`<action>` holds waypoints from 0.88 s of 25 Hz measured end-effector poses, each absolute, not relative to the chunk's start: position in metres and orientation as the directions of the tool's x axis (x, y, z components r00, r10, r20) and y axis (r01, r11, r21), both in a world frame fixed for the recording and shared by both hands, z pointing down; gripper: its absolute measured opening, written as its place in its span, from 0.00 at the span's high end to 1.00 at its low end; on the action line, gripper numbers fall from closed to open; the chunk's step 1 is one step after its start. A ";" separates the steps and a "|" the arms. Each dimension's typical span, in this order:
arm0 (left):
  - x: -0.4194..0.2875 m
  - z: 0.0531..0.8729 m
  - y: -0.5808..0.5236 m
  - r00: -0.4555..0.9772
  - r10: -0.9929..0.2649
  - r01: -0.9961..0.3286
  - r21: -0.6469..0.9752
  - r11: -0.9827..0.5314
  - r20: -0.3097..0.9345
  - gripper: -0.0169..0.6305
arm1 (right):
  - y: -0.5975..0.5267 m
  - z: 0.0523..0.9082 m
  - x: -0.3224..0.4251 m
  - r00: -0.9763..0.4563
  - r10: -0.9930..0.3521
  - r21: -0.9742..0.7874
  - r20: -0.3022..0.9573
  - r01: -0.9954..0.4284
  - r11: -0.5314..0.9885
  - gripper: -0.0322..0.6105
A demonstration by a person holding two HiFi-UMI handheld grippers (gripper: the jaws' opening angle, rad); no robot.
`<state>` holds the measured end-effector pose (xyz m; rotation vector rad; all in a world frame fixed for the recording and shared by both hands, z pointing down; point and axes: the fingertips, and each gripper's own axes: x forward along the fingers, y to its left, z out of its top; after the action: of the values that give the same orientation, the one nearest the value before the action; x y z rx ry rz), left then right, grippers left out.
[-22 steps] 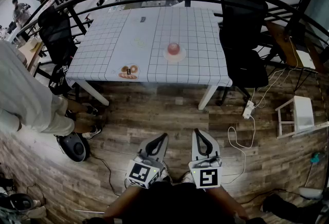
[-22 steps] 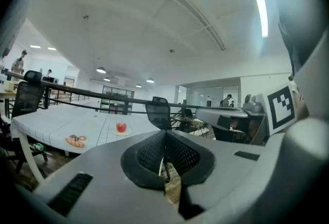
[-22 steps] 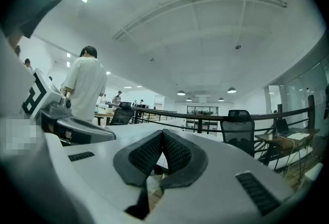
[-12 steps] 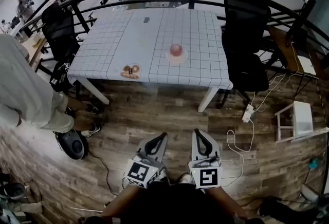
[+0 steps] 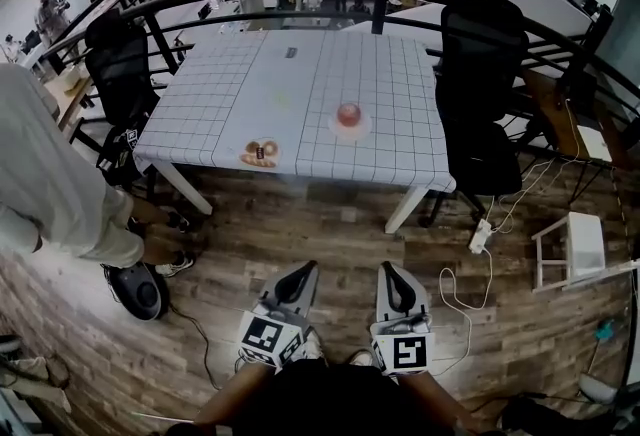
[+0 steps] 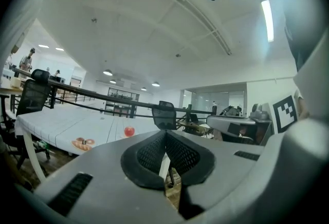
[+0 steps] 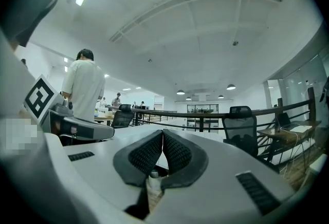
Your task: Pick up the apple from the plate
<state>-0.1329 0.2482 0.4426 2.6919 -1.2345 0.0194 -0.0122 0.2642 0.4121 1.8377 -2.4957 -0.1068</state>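
Nearest the person, both tools are being held level and side by side over the wooden floor (image 5: pixel 250 224), well short of the table (image 5: pixel 300 84). The left gripper (image 5: pixel 306 268) is showing its jaws pressed fully together with nothing between them, and the right gripper (image 5: pixel 390 269) is likewise closed and holding nothing. Farther off, the table's near edge is carrying a small dish of pastries (image 5: pixel 260 153) on the left side. Beyond that, toward the table's right half, the apple (image 5: pixel 348 113) is sitting upright on its plate (image 5: pixel 349 136), untouched. It is lying straight ahead and well apart from both grippers, roughly in line with the gap between them, so neither hand is appearing clearly nearer. The fruit is round, offering no long axis to favour. In my judgement, the approach is not yet begun, and either gripper will need opening before closing in.
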 end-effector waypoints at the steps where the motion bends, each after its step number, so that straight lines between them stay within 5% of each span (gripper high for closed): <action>1: -0.136 0.442 0.246 0.656 -0.750 -0.752 0.157 -0.640 0.084 0.94 | 0.262 0.411 -0.015 -0.298 -0.954 0.078 -0.018 -0.952 0.296 0.91; 22: -0.122 0.440 0.169 0.689 -0.721 -0.721 0.166 -0.673 0.072 0.94 | 0.177 0.412 -0.018 -0.287 -0.958 0.072 -0.029 -0.956 0.284 0.91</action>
<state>-0.1225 0.1693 0.4404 2.7181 -1.1711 0.0007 -0.0181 0.1767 0.4120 1.8643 -2.5019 -0.1169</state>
